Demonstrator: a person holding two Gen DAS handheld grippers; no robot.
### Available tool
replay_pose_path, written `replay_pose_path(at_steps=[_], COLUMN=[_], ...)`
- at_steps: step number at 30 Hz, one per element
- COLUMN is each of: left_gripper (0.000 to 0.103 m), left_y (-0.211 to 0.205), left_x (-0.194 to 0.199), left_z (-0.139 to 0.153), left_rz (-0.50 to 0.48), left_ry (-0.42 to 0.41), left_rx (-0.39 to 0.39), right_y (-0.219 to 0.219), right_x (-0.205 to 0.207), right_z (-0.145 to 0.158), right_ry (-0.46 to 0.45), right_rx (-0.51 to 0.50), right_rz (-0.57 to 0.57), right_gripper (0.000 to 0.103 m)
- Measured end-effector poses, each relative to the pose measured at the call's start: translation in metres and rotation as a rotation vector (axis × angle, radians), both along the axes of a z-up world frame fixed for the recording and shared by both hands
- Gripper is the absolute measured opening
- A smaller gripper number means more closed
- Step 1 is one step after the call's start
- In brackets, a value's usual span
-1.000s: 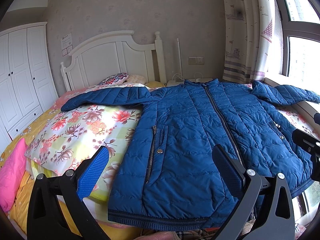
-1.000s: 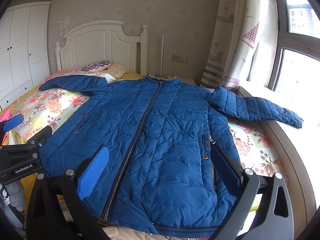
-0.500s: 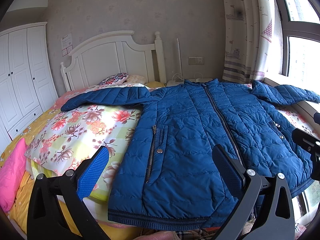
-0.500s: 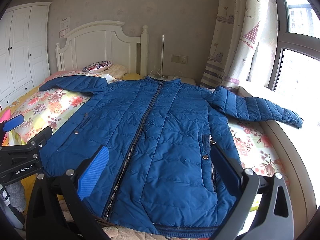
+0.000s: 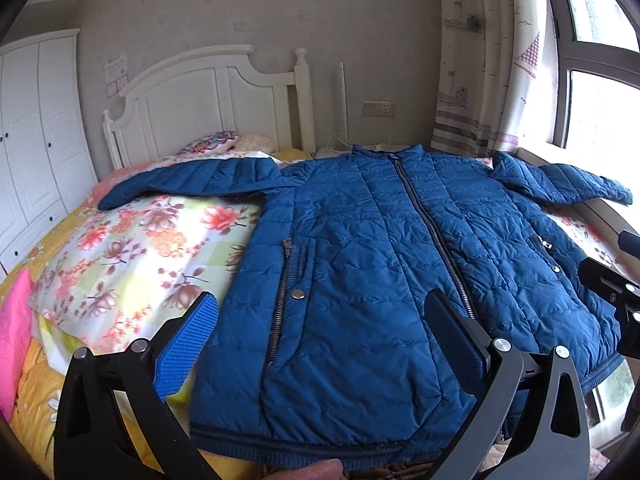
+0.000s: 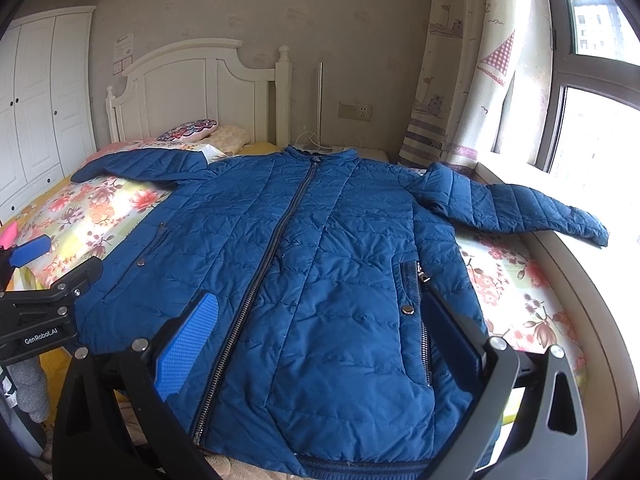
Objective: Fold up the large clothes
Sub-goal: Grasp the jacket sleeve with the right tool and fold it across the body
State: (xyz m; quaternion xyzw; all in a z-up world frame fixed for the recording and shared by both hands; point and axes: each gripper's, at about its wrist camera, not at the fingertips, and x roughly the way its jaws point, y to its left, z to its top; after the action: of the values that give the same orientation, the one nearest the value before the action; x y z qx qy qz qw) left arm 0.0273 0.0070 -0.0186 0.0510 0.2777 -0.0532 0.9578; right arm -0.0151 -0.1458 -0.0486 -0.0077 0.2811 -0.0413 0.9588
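Lying flat on floral quilt [image 5: 132, 248], blue jacket [image 5: 360, 280], headboard [image 5: 200, 100] behind

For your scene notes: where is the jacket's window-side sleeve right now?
In the right wrist view, the sleeve stretches out on the right, from the jacket across the bed's edge toward the window ledge, below the curtain.

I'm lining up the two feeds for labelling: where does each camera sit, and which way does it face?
Left wrist: on the left gripper at the foot of the bed, facing the headboard across the blue jacket; its own open fingers frame the hem, and the right gripper's body shows at the right edge.
Right wrist: on the right gripper, nearer the window, same heading; its open fingers show, with the left gripper at the left edge.
Shared: jacket, headboard, curtain, floral bedding.
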Motion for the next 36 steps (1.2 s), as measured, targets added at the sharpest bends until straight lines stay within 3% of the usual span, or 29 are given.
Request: replay_pose_path(at_steps=[7, 10, 13, 16, 20, 30, 31, 33, 35, 36], left_gripper=[0.099, 0.099, 0.099, 0.099, 0.099, 0.099, 0.099, 0.099, 0.099, 0.099], left_y=[-0.041, -0.047, -0.050, -0.046, -0.045, -0.041, -0.042, -0.042, -0.042, -0.042], left_x=[0.092, 0.147, 0.191, 0.230, 0.255, 0.259, 0.259, 0.259, 0.259, 0.259], left_z=[-0.029, -0.038, -0.044, -0.055, -0.072, -0.083, -0.083, -0.084, -0.084, -0.084], left_rz=[-0.132, -0.111, -0.049, -0.023, -0.056, -0.077, -0.078, -0.078, -0.077, -0.078], left_ry=[0.149, 0.233, 0.220, 0.269, 0.339, 0.379, 0.380, 0.381, 0.381, 0.380], left_rx=[0.179, 0.168, 0.186, 0.095, 0.024, -0.017, -0.017, -0.012, -0.008, -0.009], right_y=[-0.057, -0.098, -0.156, -0.218, -0.286, -0.356, -0.360, -0.362, -0.354, -0.344], right_x=[0.038, 0.058, 0.084, 0.112, 0.152, 0.226, 0.227, 0.227, 0.225, 0.227], right_z=[-0.014, -0.016, -0.019, -0.025, -0.031, -0.053, -0.052, -0.046, -0.031, -0.022], right_ry=[0.066, 0.069, 0.066, 0.049, 0.030, 0.085, 0.075, 0.043, -0.048, -0.082], right_rx=[0.086, 0.106, 0.175, 0.269, 0.357, 0.368, 0.366, 0.347, 0.333, 0.297], right_rz=[-0.095, -0.202, -0.329, -0.453, -0.566, -0.752, -0.762, -0.790, -0.758, -0.737], right_gripper=[0.100, 0.100, 0.100, 0.100, 0.101, 0.100, 0.092, 0.042, 0.015, 0.012])
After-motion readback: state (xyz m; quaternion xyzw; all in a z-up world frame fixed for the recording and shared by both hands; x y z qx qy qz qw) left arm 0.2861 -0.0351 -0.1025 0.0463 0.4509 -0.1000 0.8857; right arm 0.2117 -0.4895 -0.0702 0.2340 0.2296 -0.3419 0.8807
